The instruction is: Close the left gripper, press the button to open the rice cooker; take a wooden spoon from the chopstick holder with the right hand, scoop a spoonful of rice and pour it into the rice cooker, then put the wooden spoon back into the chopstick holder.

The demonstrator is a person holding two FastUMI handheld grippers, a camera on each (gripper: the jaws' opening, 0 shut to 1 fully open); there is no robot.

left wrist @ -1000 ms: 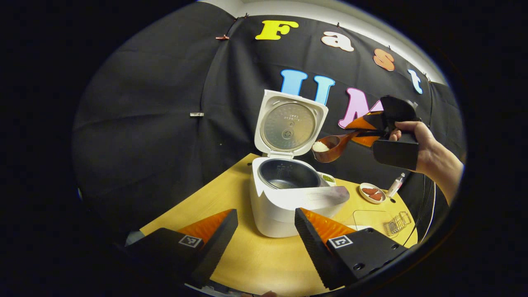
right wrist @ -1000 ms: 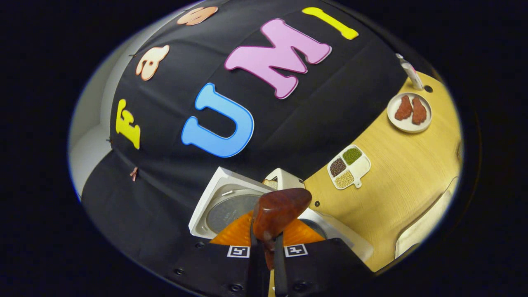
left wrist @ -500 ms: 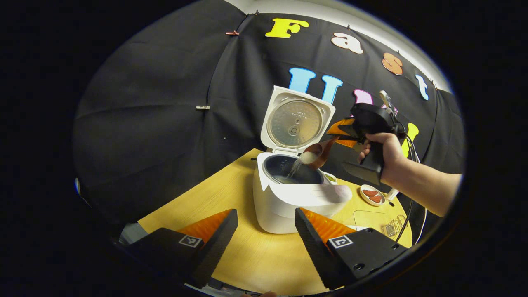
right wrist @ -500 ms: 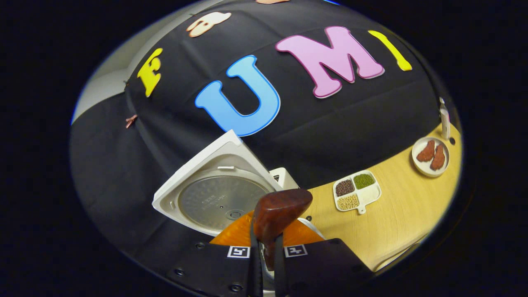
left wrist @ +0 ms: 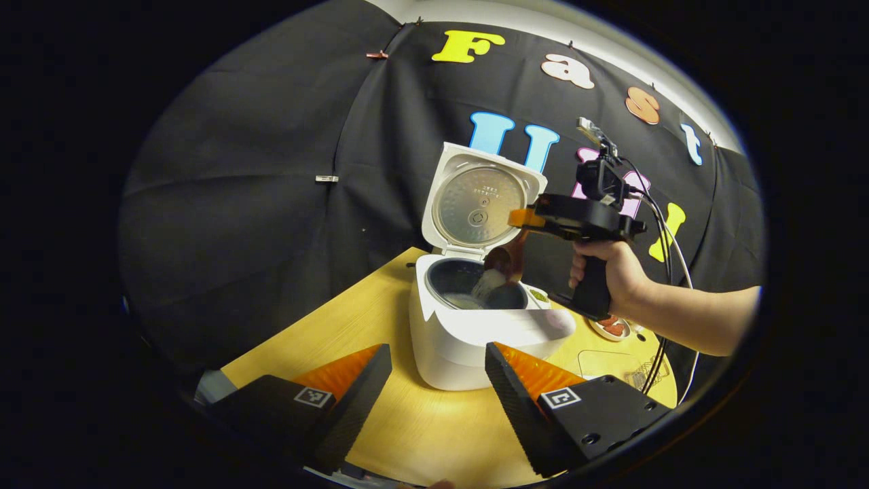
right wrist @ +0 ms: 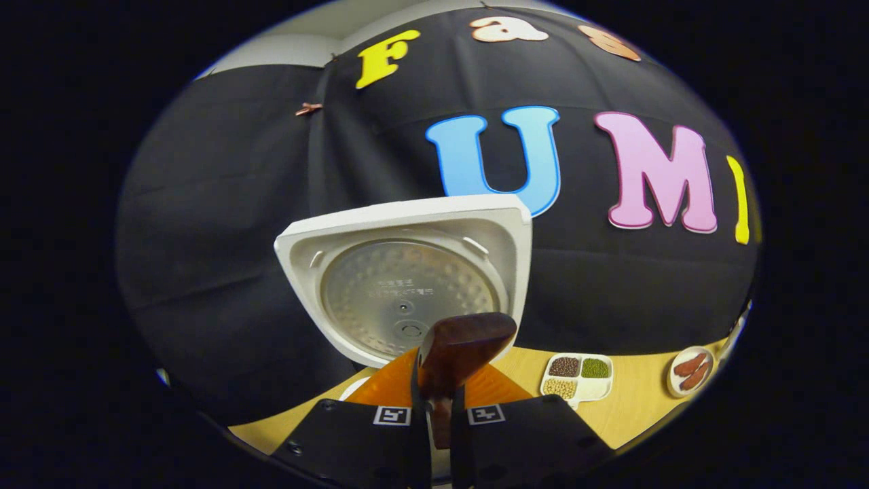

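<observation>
Right hand-held gripper (right wrist: 440, 435) clamped on the wooden spoon (right wrist: 461, 350), handle pinched between both fingers, bowl end standing up just ahead of the fingertips. Seen from the left gripper view: same right hand-held gripper (left wrist: 523, 219) gripped by a hand (left wrist: 607, 272), spoon (left wrist: 506, 261) tipped down over the open rice cooker (left wrist: 475, 326), pale rice (left wrist: 487, 284) apparently sliding from it into the dark inner pot, though blurred there. Lid (right wrist: 407, 272) raised upright at the back of the cooker. Left hand-held gripper (left wrist: 434, 380) low near the bench (left wrist: 421, 428), fingers spread wide apart, holding nothing. Farther off on the bench: divided dish of beans (right wrist: 577, 377), small plate with reddish pieces (right wrist: 689, 370).
</observation>
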